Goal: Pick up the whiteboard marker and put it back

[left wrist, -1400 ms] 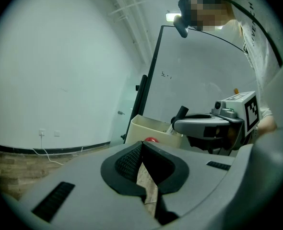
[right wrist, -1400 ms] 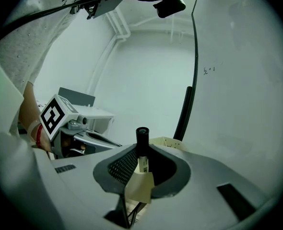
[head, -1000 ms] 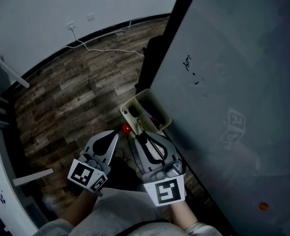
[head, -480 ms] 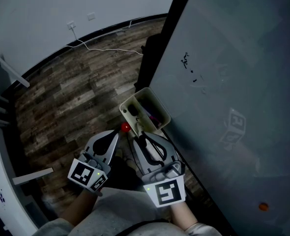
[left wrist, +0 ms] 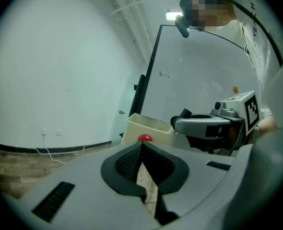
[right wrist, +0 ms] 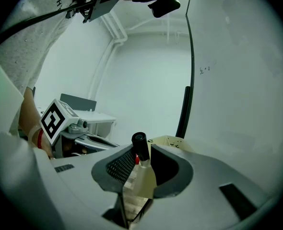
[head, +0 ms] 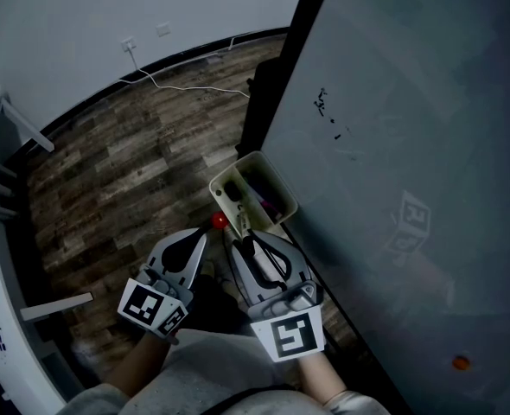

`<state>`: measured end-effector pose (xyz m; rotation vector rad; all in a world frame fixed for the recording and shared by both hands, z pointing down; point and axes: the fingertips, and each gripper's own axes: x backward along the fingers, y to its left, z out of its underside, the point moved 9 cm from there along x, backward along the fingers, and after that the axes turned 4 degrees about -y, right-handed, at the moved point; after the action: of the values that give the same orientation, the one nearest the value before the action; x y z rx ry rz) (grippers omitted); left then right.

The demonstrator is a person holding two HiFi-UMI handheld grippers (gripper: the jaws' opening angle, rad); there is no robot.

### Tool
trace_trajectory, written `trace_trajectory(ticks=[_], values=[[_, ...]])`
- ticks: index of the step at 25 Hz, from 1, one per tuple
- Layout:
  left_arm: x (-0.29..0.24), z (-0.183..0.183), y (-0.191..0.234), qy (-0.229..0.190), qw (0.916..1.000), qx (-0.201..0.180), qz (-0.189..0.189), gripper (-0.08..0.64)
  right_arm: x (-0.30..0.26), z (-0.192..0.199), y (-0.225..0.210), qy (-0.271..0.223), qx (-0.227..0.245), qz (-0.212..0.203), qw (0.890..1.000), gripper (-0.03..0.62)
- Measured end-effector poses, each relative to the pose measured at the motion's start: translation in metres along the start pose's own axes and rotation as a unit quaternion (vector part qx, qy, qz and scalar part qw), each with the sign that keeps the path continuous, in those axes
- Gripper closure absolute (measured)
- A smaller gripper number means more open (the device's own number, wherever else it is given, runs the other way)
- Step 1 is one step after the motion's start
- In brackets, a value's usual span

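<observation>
Beside the near left corner of the cream bin (head: 234,173), both tools were at almost the same place as one second earlier. Over that second, the only change in the head view was that the bin and the small marks on the whiteboard (head: 411,145) drifted slightly up and to the left. The right claw (right wrist: 142,150) was already pinching the whiteboard marker (right wrist: 139,147) then, and it had not let go. The pick-up therefore appeared finished, while the put-back step was judged pending or barely begun.

The marker stood upright between the right claw's pads (right wrist: 120,164). Its pale barrel ran down into the grip, and its black end rose above the tips. The bin lay just beyond it on the far side, fixed at the foot of the whiteboard, and the marker was not yet inside it.

The left claw (left wrist: 141,145) was pressed together at its tips, just left of the right claw and above the wooden floor (head: 134,171). A small red rounded object (left wrist: 144,138) showed right at those tips. Whether the claw held it or it merely lay beyond could not be told.

The remaining move was judged to be a short carry to the far right, over the rim.
</observation>
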<state>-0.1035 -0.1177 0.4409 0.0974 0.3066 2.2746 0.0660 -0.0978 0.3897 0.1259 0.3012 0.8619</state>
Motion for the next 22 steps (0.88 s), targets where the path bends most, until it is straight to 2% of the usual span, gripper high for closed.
trace_trajectory(ticks=[22], values=[[0.019, -0.001, -0.038, -0.01, 0.9999, -0.008, -0.005, 0.545, 0.037, 0.004, 0.01, -0.004, -0.003, -0.006, 1.0, 0.474]])
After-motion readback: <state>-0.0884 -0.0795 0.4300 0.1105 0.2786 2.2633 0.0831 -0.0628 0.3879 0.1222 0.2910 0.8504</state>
